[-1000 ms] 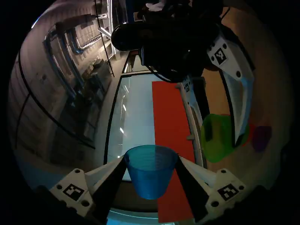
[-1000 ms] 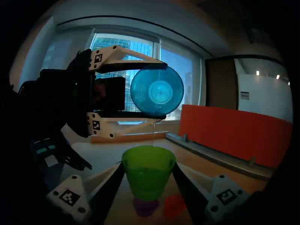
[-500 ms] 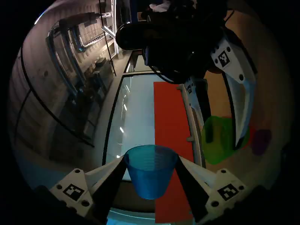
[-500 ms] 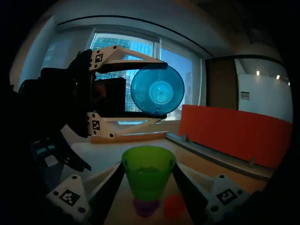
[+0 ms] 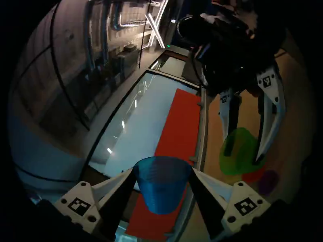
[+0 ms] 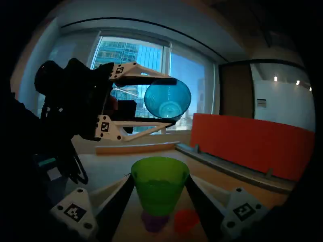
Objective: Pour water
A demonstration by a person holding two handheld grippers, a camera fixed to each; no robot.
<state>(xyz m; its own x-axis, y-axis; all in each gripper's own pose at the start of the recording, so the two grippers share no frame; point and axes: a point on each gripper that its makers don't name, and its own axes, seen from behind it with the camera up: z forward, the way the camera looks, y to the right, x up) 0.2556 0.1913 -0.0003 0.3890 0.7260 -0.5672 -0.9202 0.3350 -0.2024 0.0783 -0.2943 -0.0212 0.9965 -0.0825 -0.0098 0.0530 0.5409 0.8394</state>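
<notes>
1. Left gripper (image 5: 162,174): I read its jaws as clamped on the blue cup (image 5: 161,195), with one finger against each side of the wall just below the rim.

2. Blue cup position: in the right gripper view it is held in the air, tipped onto its side with the open mouth turned toward that camera. It sits higher than the green cup (image 6: 160,193). I cannot tell whether it is directly over that cup. I see no stream between the two.

3. Right gripper (image 6: 159,182): its jaws are clamped on the green cup, which stands upright between the fingers. A darker band crosses the cup's wall partway down. I cannot confirm that it is water.

4. Surroundings: a purple cup (image 6: 152,221) and a red cup (image 6: 183,220) show side by side just under the green cup's base, on the table (image 6: 109,169). An orange-red partition (image 6: 250,141) runs along the table's right side. A large window (image 6: 133,60) fills the wall behind the left gripper.
</notes>
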